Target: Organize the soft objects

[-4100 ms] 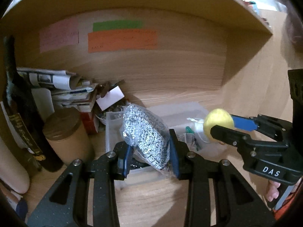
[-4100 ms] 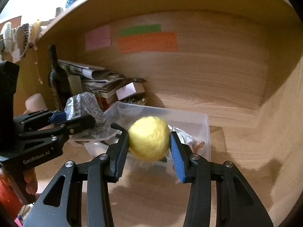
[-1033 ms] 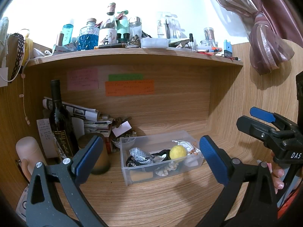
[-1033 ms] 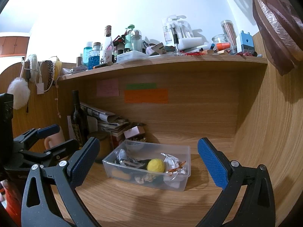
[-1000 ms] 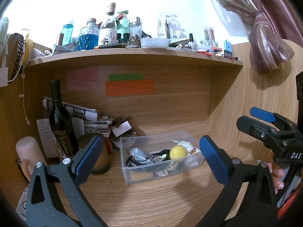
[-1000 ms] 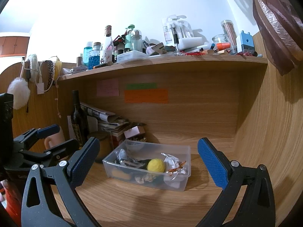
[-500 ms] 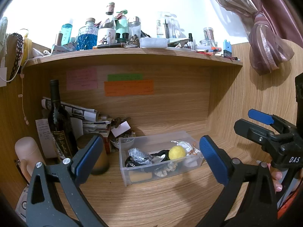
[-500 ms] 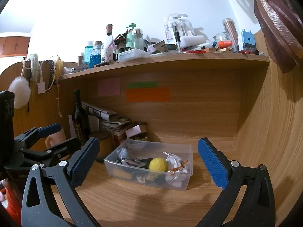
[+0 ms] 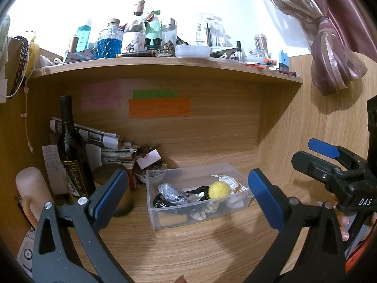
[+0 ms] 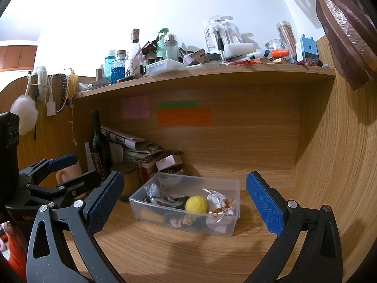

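**Left wrist view**
- Left tool (image 9: 186, 195): jaws were spread wide with nothing between them, held back from the bin and above the counter (image 9: 188, 247).
- Right tool (image 9: 329, 162): poked in from the right edge, also empty as far as I could tell, with its blue pads apart.
- Clear bin (image 9: 193, 214): sat on the counter, under the shelf (image 9: 165, 62).
- Soft stuff: the yellow ball (image 9: 219, 189) and the silver mesh bag (image 9: 172, 192) were both in the bin, on top of other bits.
- Risk, my guess: the wine bottle (image 9: 70, 155) stood just left of the bin, so a sloppy swing with the left tool could've knocked it over.

**Right wrist view**
- Right tool (image 10: 186, 205): wide open and holding nothing, well short of the bin (image 10: 221, 226).
- Left tool (image 10: 59, 172): visible at the left edge, near the bottle (image 10: 100, 148) and a brown jar (image 10: 128, 179).
- Yellow ball (image 10: 196, 204): sat high on the pile, about level with the bin's rim, next to a crinkly silver pouch (image 10: 218, 199).
- Risk, my guess: the bin looked light, so nudging it could slide it, and the ball, perched that high, might roll out.
- Other risk: the shelf above was crammed with bottles, so lifting either tool too high could clip the edge and bring something down.
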Demonstrator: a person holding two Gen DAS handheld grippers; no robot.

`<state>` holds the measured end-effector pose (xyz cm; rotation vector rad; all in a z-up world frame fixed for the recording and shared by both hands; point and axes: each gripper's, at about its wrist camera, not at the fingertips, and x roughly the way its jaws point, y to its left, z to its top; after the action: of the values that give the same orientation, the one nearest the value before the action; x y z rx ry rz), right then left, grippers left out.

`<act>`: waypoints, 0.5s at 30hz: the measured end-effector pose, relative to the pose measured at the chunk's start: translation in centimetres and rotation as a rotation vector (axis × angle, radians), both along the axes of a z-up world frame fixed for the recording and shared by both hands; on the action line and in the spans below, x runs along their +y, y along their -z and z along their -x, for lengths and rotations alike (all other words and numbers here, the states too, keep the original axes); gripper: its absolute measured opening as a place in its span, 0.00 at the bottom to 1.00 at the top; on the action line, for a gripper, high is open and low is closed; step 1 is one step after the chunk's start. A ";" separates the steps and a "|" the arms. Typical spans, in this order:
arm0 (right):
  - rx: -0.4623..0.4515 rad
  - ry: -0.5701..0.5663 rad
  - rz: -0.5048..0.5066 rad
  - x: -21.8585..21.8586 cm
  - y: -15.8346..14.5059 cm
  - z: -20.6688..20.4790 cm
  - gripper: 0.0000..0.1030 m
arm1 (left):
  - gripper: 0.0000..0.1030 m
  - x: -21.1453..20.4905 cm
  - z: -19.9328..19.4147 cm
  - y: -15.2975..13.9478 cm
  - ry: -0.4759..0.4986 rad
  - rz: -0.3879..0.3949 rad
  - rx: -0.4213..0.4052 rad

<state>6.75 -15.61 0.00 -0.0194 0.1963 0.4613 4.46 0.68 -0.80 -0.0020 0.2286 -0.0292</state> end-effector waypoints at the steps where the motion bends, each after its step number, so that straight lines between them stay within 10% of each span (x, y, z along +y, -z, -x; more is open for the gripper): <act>1: 0.001 -0.002 0.000 0.0 0.0 0.0 1.00 | 1.00 -0.1 0.0 0.0 -0.003 0.002 0.001; 15: 0.001 0.001 0.007 0.2 0.3 0.0 1.00 | 1.00 -0.8 0.0 0.0 -0.010 0.014 0.004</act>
<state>6.75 -15.37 -0.29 -0.0255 0.1990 0.4602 4.48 -0.08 -0.82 -0.0172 0.2321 -0.0208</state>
